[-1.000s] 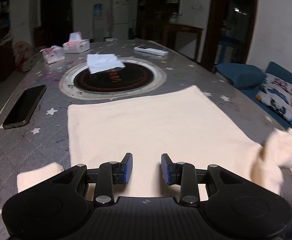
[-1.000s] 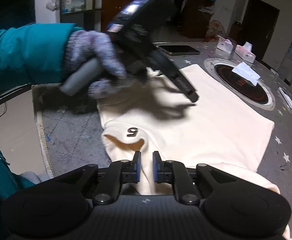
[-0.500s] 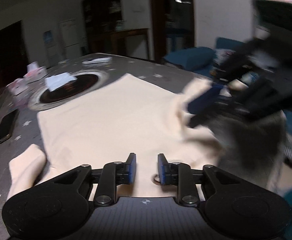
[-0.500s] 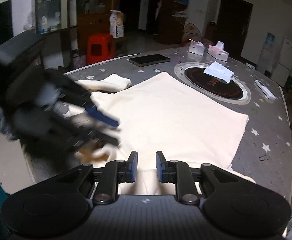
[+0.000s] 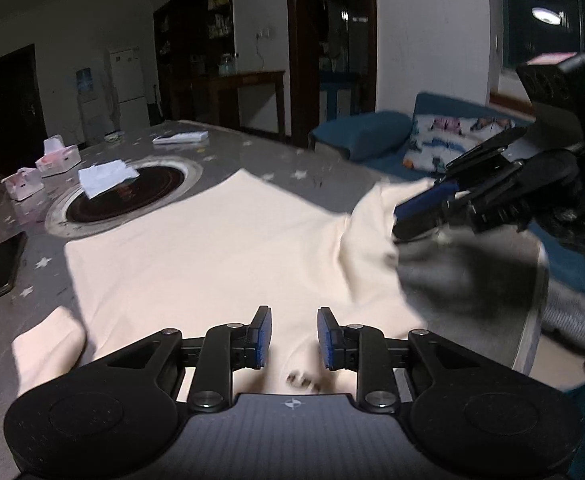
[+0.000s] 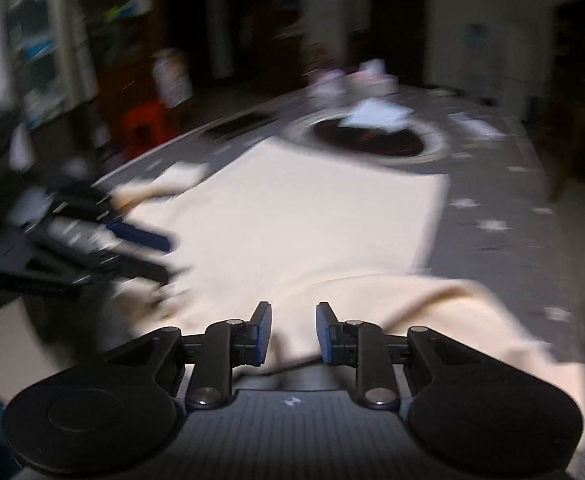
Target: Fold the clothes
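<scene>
A cream T-shirt (image 5: 212, 248) lies spread on the grey star-patterned table (image 5: 24, 292). My left gripper (image 5: 293, 338) is open above the shirt's near edge by the collar. The right gripper also shows in the left wrist view (image 5: 420, 216), at the shirt's raised right sleeve; whether it pinches the cloth is unclear. In the blurred right wrist view my right gripper (image 6: 293, 334) is open with a fold of the shirt (image 6: 432, 300) just beyond its fingers. The left gripper shows there (image 6: 140, 236) at the left.
A round black inset hob (image 5: 128, 196) with a white tissue (image 5: 106, 174) sits beyond the shirt. A phone (image 5: 0, 268) lies at the left edge. Tissue boxes (image 5: 58, 158) and a remote (image 5: 180, 138) lie farther back. A blue sofa (image 5: 376, 136) stands right of the table.
Both grippers have opened wider. The left view swung right, and the right gripper has moved to the shirt's right sleeve and lifted it. The right view is motion-blurred.
</scene>
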Demonstrator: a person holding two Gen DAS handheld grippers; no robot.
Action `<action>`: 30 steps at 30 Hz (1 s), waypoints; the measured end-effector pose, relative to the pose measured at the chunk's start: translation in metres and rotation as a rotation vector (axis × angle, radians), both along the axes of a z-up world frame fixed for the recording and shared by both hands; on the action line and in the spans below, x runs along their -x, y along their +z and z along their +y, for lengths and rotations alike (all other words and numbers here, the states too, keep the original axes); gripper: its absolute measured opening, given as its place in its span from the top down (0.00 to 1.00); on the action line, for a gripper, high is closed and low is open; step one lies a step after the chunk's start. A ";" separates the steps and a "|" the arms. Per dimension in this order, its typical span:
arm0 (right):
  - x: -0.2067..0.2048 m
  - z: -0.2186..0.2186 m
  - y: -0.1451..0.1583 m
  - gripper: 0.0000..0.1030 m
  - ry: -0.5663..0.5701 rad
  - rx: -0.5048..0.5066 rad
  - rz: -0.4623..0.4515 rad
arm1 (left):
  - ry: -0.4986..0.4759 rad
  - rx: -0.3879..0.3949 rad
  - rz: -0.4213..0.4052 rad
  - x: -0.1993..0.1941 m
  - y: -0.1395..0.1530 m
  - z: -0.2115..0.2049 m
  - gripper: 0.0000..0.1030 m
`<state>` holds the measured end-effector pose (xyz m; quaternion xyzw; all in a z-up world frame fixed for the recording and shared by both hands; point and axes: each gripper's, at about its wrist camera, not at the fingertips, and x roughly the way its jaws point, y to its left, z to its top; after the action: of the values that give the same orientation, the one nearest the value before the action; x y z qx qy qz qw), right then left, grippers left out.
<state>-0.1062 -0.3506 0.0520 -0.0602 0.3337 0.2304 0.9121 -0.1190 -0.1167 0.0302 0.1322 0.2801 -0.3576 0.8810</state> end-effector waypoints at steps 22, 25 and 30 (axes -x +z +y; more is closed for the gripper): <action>-0.041 -0.131 -0.028 0.95 -0.409 0.097 0.096 | -0.093 -0.035 -0.030 -0.019 -0.010 -0.090 0.59; -0.045 -0.121 -0.006 0.98 -0.394 0.160 -0.006 | -0.097 -0.041 -0.018 -0.020 -0.013 -0.092 0.69; -0.046 -0.111 0.029 0.99 -0.386 0.228 -0.170 | -0.103 -0.051 0.002 -0.022 -0.017 -0.096 0.89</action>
<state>-0.0598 -0.4615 0.0810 -0.1172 0.2850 0.0069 0.9513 -0.0969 -0.2127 0.0132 0.1687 0.2827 -0.3953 0.8575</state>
